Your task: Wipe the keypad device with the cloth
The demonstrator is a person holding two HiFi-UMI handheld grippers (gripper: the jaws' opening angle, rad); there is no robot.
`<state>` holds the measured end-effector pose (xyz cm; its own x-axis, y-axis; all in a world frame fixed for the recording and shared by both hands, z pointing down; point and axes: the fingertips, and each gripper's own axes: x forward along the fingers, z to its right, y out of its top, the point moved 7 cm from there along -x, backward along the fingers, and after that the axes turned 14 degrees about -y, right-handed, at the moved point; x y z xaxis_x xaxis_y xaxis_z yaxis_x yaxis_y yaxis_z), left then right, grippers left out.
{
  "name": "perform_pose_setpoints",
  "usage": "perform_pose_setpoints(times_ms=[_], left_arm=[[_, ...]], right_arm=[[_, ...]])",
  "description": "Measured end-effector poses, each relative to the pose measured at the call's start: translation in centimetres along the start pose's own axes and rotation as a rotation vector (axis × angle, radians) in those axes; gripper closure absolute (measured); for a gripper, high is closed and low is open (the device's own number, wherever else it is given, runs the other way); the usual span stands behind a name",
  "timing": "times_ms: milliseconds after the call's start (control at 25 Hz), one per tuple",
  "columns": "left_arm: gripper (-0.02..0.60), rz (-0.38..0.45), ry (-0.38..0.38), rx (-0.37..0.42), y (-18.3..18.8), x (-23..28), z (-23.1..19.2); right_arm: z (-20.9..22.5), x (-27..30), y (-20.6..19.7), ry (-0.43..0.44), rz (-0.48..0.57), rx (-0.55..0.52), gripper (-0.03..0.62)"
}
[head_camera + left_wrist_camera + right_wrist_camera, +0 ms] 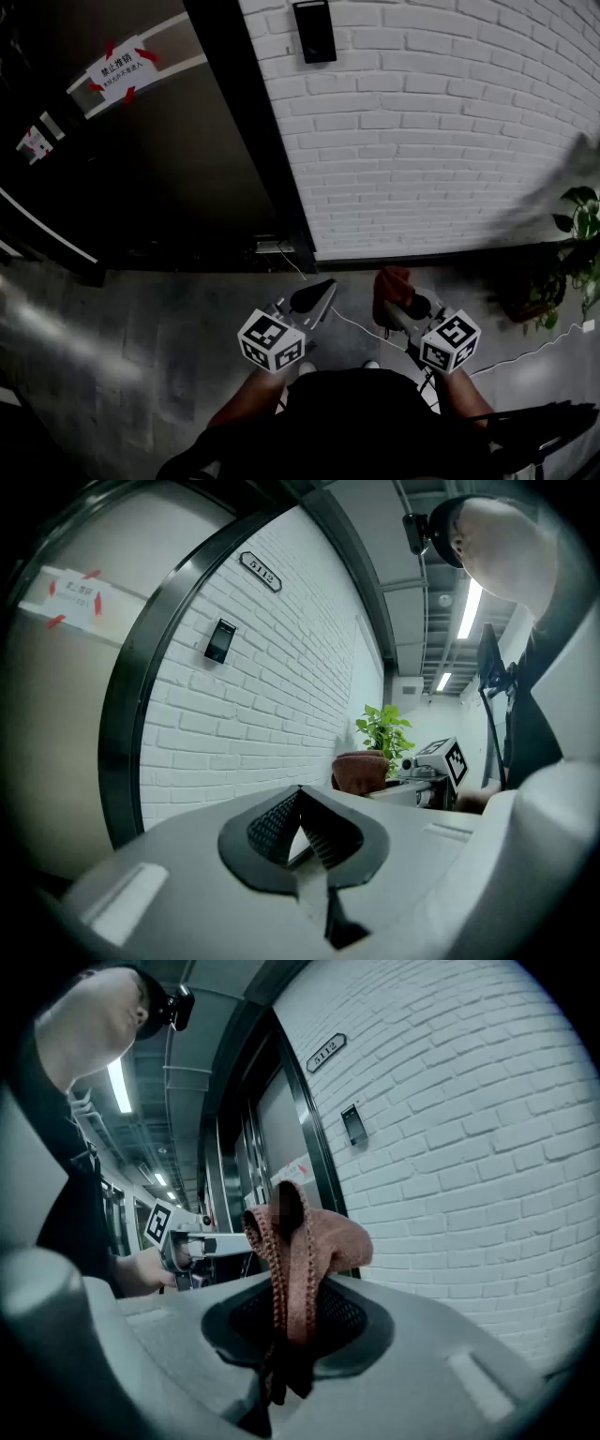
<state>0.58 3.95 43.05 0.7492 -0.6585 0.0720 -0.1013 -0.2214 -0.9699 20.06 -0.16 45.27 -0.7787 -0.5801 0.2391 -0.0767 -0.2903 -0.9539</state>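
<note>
- Held the left hand-held gripper [300, 803] clenched tip to tip on nothing, lower centre of the head view.
- Gripped the reddish cloth [323, 1241] in the right hand-held gripper [292, 1312], bunched above its jaws.
- Found the keypad device [314, 31] mounted on the white brick wall [450, 141], top centre, well apart from both.

Open air before the keypad device [314, 31]; door frame [253, 131] left, plant [581, 220] right.

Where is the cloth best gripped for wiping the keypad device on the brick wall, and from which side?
Grip the cloth across its gathered folds, coming from the loose-end side, as the right gripper does now. Its jaws are shut on the folds, and a rounded bulge sticks out past the tips, probably free to press on the keypad device.
</note>
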Motion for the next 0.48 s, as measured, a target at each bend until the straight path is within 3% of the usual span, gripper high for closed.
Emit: perform_pose_setpoints(times_ms=[480], left_arm=[[0.565, -0.002, 0.079, -0.019, -1.2, 2.8, 2.0]], right_arm=[[4.3, -0.8, -0.8, 0.068, -0.013, 0.005, 0.534]])
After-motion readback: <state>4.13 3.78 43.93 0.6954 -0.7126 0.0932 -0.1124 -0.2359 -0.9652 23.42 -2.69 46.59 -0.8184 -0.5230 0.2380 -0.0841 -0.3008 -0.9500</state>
